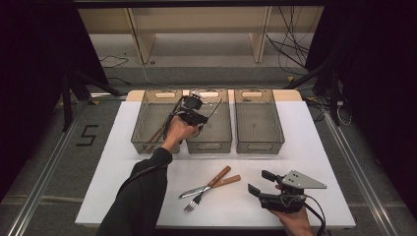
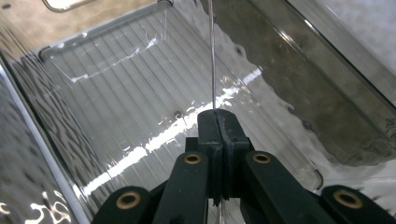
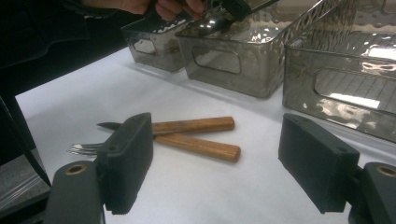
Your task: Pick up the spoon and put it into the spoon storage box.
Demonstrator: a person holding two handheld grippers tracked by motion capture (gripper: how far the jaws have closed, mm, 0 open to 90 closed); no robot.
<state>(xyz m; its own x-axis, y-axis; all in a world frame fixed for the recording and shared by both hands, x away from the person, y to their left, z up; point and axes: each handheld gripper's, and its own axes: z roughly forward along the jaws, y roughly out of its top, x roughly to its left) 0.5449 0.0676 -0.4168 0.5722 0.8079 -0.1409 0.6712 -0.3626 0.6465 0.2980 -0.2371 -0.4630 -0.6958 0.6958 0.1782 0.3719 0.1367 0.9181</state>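
Right gripper [image 1: 260, 183] waits wide open at the table's near edge; left gripper [image 1: 197, 119] is clamped on a thin metal utensil [image 1: 214, 108] over the middle bin [image 1: 210, 145].
Sorting looks under way: next, release the slim, shiny, edge-on piece into that bin, then fetch the wooden-handled knife [image 1: 209, 184] and fork [image 1: 211, 190] lying crossed on the table.
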